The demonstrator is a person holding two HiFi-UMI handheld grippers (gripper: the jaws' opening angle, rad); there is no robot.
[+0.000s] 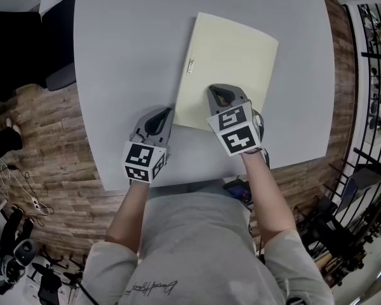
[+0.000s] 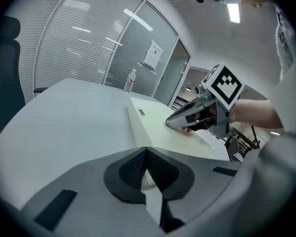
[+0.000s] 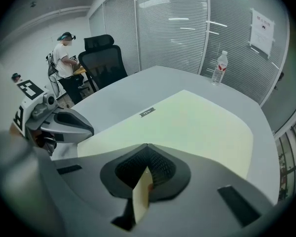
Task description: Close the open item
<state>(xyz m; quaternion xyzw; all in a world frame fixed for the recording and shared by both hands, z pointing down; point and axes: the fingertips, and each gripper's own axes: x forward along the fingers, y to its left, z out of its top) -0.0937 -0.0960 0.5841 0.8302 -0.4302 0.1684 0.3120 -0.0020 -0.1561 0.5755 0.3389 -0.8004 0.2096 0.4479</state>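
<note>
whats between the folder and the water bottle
Only bare grey table separates the folder and the water bottle, clearest in the right gripper view.

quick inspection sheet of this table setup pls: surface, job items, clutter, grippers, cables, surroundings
surface: grey table.
job's things: pale yellow folder lying flat, cover down; small label by its left edge.
clutter: water bottle upright near the table's far edge.
grippers: right gripper shut on the folder's near edge, pale sheet between its jaws; left gripper at the folder's near left corner, jaws together.
cables: loose cables on the floor left of the table.
surroundings: wood floor, office chair, a person standing far back, glass wall with blinds.
</note>
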